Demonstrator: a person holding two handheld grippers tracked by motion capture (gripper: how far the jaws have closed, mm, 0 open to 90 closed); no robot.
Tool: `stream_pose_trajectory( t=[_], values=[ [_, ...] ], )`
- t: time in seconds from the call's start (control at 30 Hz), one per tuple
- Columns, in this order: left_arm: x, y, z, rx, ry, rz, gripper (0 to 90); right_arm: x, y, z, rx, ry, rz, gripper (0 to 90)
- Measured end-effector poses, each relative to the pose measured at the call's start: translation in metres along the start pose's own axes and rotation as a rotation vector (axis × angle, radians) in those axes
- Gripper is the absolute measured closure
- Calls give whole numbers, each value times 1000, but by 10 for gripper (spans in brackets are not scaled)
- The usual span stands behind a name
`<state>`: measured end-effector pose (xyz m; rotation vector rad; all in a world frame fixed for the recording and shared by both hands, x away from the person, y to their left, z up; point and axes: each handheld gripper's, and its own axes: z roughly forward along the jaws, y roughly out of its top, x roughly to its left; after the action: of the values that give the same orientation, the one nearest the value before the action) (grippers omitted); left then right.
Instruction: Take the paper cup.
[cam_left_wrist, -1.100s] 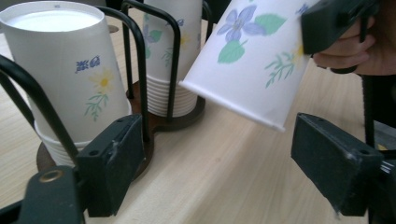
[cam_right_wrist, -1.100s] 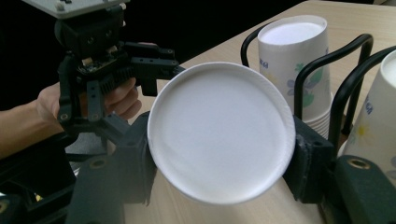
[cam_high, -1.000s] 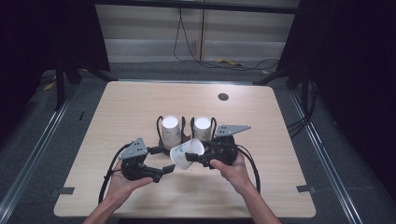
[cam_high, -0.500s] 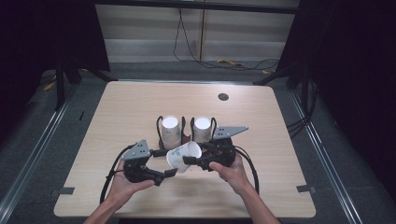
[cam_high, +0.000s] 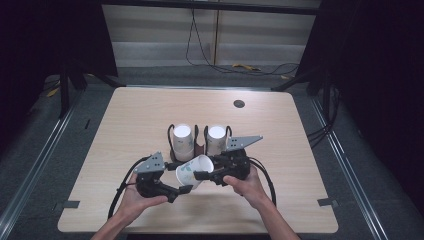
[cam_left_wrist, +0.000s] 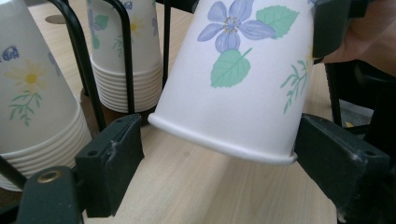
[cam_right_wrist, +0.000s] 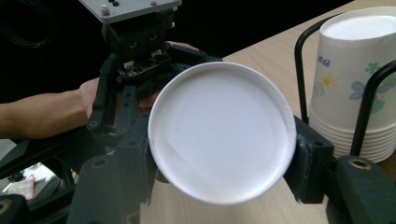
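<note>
Overhead, the high view had a single paper cup (cam_high: 195, 170) lying on its side, off the table, between the two tools at about 6 o'clock of the tabletop (cam_high: 300, 150). The right gripper (cam_high: 206, 175) held it near the closed base. The left gripper (cam_high: 183, 189) met its rim end from 8 o'clock. Just beyond, at 12 o'clock from the cup, a black wire rack (cam_high: 197, 142) kept two stacks of inverted cups upright, left stack (cam_high: 183, 141) and right stack (cam_high: 216, 139). Judged: one cup had been taken for a hand-to-hand pass, hence the tilt.

Left gripper view: the cup (cam_left_wrist: 243, 84) hung mouth-down and tilted, its rolled rim between the two black jaws. The jaw at 3 o'clock touched the rim; the jaw at 9 o'clock stood just clear, so the jaws were wide apart and not yet gripping. Thin matte white paper, printed with a violet flower and green leaves. Nested rims of the stacks (cam_left_wrist: 37, 107) showed as ridged bands behind glossy wire loops.

Right gripper view: the cup's flat round base (cam_right_wrist: 219, 130) faced the camera, plain white with a raised edge. Both jaws pressed its wall at 3 and 9 o'clock, closed on it. The other tool sat at 11 o'clock behind.
</note>
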<state>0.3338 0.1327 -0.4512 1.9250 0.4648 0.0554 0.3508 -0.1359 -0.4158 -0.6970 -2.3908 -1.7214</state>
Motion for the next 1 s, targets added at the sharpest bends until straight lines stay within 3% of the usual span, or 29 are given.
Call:
stream_pose_trajectory(
  t=[0.43, 0.67, 0.8, 1.0],
  values=[
    [-2, -2, 6, 14, -31, 26, 162, 4, 1, 7, 42, 24, -24, 376],
    [-2, -1, 5, 2, -38, 37, 210, 3, 1, 6, 39, 23, -17, 376],
    [-2, -2, 3, -24, -38, 38, 215, 3, 2, 5, 25, 25, -10, 376],
    [-1, -4, 3, -64, -47, 8, 208, 2, 1, 5, 12, 31, 3, 376]
  ],
)
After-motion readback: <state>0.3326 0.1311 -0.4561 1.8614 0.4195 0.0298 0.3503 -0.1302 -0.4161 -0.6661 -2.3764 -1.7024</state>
